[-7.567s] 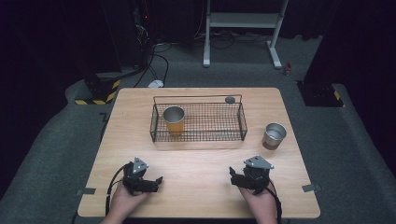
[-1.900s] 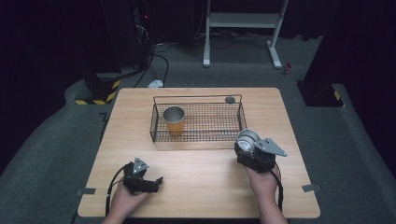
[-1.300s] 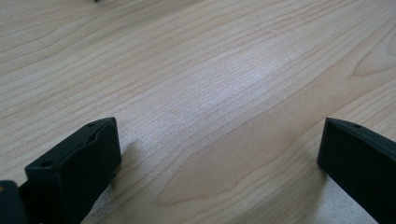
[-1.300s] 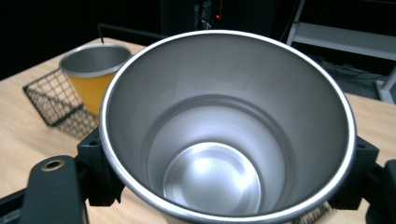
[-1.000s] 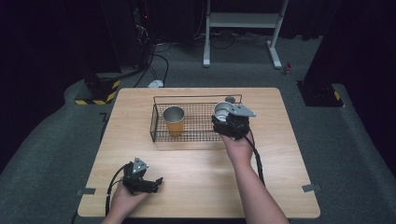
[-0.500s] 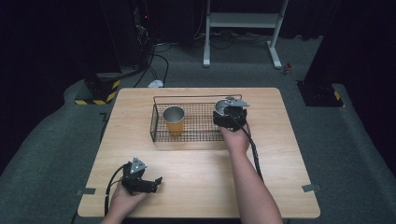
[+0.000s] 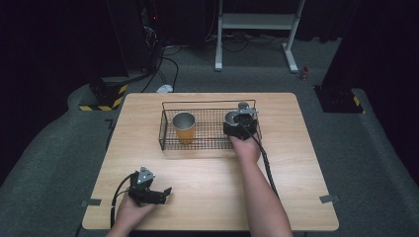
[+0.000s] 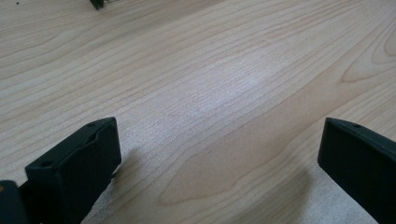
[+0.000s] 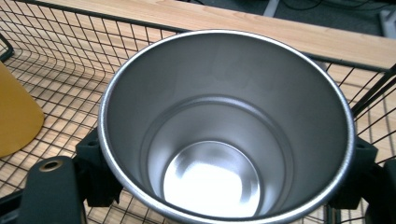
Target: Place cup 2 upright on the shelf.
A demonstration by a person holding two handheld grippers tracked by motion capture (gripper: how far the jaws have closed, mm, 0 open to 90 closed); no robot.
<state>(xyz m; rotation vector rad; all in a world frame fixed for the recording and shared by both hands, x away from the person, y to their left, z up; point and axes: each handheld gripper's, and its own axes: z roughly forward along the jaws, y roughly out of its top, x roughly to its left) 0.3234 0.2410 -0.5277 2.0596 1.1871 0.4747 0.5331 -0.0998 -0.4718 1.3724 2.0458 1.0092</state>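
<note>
Steel cup (image 9: 224, 135): brushed metal, smooth, bright sheen at base. Wire basket (image 9: 56, 51): thin black metal mesh, matt. Yellow cup (image 7: 184, 127): matt yellow outside, metal-looking rim. Counter (image 8: 224, 84): pale wood, fine grain, smooth satin finish. Tongs: matt black plastic.

Light wooden table (image 7: 296, 197), grey carpet floor (image 7: 375, 163), white stand (image 7: 257, 22), possibly black curtains behind
</note>
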